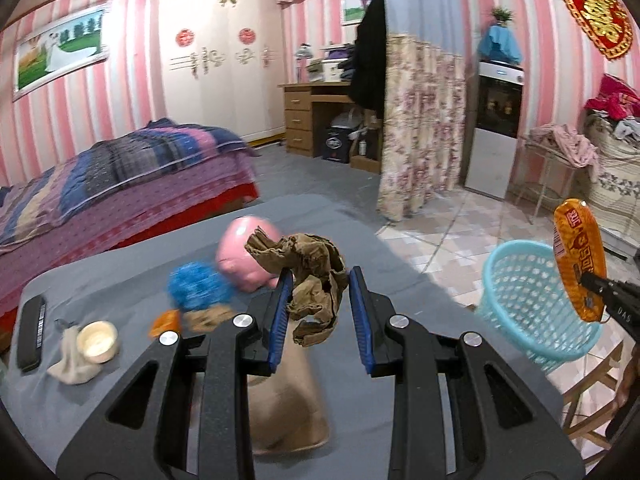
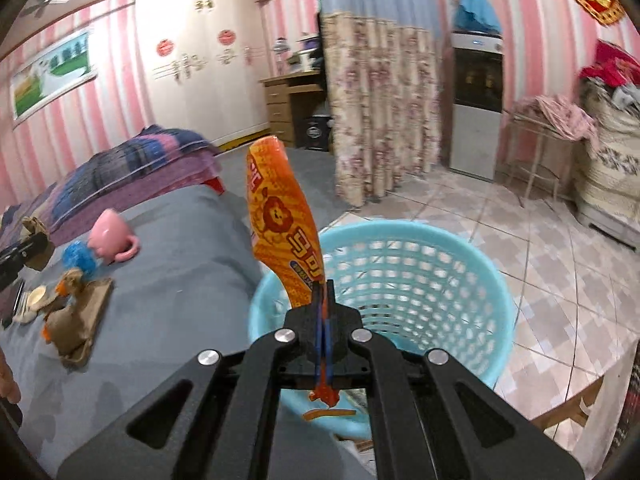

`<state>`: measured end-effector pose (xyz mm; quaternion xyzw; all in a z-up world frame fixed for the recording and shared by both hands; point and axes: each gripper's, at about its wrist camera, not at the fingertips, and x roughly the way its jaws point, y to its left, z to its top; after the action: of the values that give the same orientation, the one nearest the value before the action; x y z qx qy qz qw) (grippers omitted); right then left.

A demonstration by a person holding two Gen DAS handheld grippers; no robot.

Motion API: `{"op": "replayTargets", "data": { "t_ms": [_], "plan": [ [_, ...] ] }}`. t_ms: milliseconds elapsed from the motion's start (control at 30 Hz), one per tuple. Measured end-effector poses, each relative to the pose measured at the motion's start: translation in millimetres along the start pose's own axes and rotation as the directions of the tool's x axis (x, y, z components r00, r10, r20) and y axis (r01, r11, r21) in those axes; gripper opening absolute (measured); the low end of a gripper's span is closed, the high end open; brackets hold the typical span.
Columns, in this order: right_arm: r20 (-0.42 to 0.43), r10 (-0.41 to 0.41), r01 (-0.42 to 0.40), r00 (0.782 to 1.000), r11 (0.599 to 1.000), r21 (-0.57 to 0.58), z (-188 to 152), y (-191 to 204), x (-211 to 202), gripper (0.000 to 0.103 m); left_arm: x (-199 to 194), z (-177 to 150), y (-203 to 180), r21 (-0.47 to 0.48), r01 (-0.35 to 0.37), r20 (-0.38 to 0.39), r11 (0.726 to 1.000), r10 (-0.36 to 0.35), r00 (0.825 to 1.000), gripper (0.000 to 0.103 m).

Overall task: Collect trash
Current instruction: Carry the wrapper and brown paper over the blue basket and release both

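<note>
Right wrist view: right gripper [image 2: 325, 294] clamped on orange wrapper [image 2: 280, 224] over blue basket [image 2: 472, 248]; left gripper [image 1: 320, 292] pinches crumpled brown paper [image 1: 316, 280]. Carry step; next, likely release the wrapper into the basket.

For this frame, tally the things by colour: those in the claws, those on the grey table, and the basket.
Brown: 3 (crumpled paper in left claw, flat bag, scrap)
Orange: 2 (wrapper in right claw, small piece)
Pink: 1 (cup)
Blue: 2 (scrubber, basket)
Total: 8
</note>
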<state>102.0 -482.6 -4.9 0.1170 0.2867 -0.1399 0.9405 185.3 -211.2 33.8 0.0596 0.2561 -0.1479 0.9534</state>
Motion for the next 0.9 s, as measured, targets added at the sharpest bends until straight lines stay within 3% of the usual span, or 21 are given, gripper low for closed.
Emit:
{"op": "replayTargets", "data": {
  "t_ms": [367,900],
  "plan": [
    [0.020,-0.078,0.074,0.997,0.989,0.127,4.4,-60.5,4.3,0.001,34.3,2.6,-88.5,0.059,0.131,-0.018,0.990,-0.131,0.991,0.028],
    [-0.020,-0.159,0.160,0.987,0.969,0.191,2.4,-106.5,25.3,0.001,101.4,-16.5,-200.1,0.157,0.323,-0.129,0.933,-0.305,0.944,0.028]
  ]
}}
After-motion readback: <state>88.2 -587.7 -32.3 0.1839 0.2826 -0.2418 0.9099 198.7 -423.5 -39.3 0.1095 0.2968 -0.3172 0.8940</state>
